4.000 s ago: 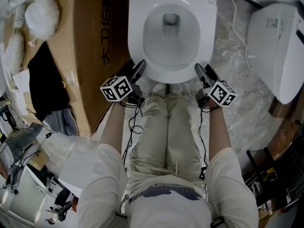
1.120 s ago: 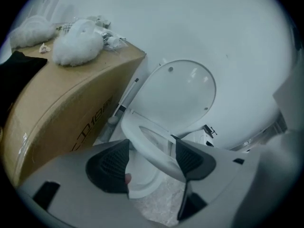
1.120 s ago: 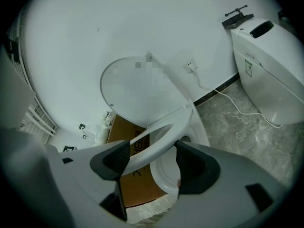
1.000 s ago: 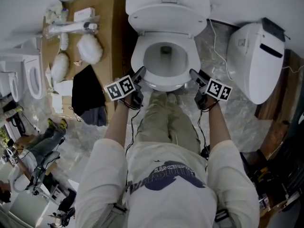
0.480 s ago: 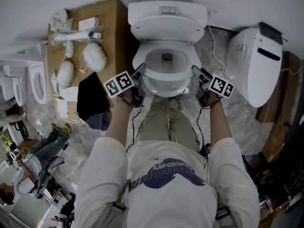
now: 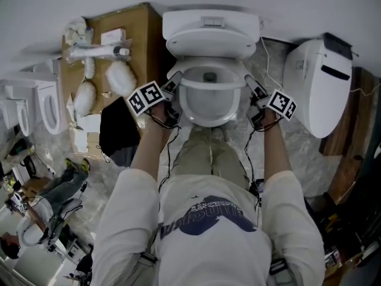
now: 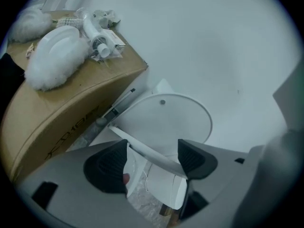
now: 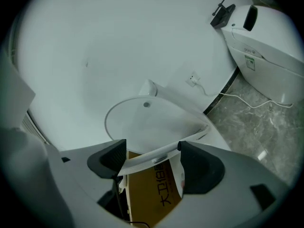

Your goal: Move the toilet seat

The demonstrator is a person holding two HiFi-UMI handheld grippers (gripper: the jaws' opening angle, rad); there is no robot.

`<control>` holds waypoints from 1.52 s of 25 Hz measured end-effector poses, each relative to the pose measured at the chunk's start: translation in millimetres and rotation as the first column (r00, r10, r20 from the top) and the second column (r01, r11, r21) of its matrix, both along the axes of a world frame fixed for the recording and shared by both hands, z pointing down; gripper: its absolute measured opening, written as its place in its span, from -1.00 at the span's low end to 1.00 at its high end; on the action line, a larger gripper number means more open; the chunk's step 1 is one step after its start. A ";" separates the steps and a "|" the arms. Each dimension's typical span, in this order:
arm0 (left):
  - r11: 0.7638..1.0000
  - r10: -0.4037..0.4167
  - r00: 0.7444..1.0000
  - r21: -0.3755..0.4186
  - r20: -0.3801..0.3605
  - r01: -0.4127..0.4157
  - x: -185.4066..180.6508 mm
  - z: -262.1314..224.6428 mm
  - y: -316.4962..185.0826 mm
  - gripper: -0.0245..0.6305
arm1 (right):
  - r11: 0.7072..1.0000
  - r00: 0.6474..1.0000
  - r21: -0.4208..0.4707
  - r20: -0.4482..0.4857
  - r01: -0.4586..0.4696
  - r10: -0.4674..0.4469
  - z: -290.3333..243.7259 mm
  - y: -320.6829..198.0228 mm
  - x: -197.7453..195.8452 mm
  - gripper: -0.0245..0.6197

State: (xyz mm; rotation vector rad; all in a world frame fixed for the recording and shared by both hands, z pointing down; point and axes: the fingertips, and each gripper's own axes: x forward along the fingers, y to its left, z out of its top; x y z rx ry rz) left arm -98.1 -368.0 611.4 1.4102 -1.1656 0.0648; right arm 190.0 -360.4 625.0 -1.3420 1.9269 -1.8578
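Left gripper [image 7: 152,158]: jaws easing apart, no longer clamping, with the thin side edge of the raised toilet seat [image 7: 164,120] running through the gap. Right gripper [image 8: 149,163]: likewise opening, with the opposite edge of that seat crossing between its jaws. Below and between both: open bowl [image 6: 208,107]. Behind the tilted-up seat: tank [image 6: 211,20] against the wall. Farther left: cardboard box [image 6: 146,40] carrying white parts. Farther right: second white toilet body [image 6: 315,82] on marbled floor [image 6: 283,142].
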 end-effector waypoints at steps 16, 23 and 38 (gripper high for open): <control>0.985 -0.147 0.979 0.069 -0.145 0.158 -2.9 -21.5 -71.4 0.08 | 0.972 0.969 0.053 0.108 -0.230 0.223 -18.2 -65.5 13.6 0.27; 0.971 -0.163 0.963 0.137 -0.214 0.195 -7.0 -23.2 -93.2 0.07 | 0.944 0.944 0.089 0.125 -0.317 0.305 -18.1 -88.1 17.4 0.26; 0.944 -0.186 0.949 0.221 -0.254 0.245 -6.8 -24.9 -125.4 0.07 | 0.903 0.914 0.153 0.118 -0.402 0.387 -23.4 -119.9 18.0 0.28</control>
